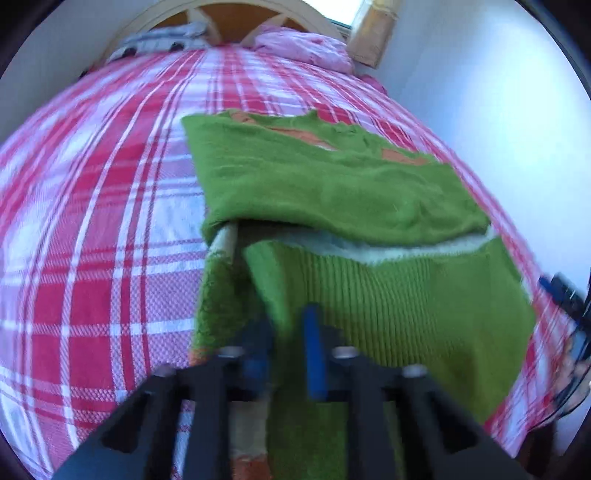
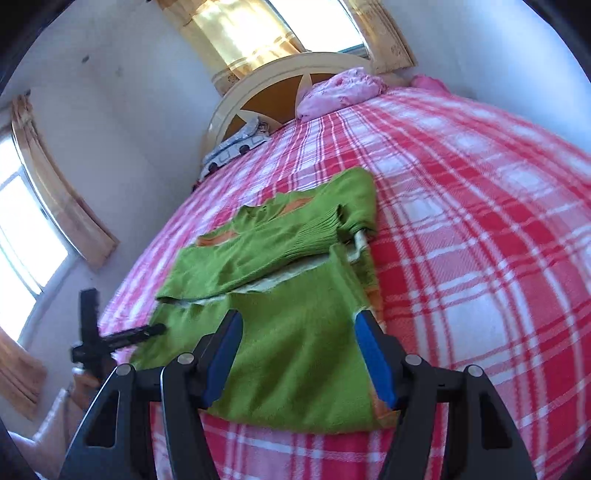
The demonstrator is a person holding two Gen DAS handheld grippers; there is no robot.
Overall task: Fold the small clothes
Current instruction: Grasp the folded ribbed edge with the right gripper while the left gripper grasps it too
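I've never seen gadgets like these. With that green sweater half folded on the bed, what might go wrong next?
1. The left gripper looks pinched on the green sweater near its lower edge; the picture is blurred, so the grip may be shallow and the knit could slip out.
2. The right gripper hangs open over the sweater, holding nothing, so a pull from the left could drag the whole garment across the plaid bedspread.
3. The folded-over sleeve could flop open.

Home bedroom: plaid-covered bed (image 2: pixel 480 221), headboard (image 2: pixel 258 92), curtained window (image 2: pixel 240 29)
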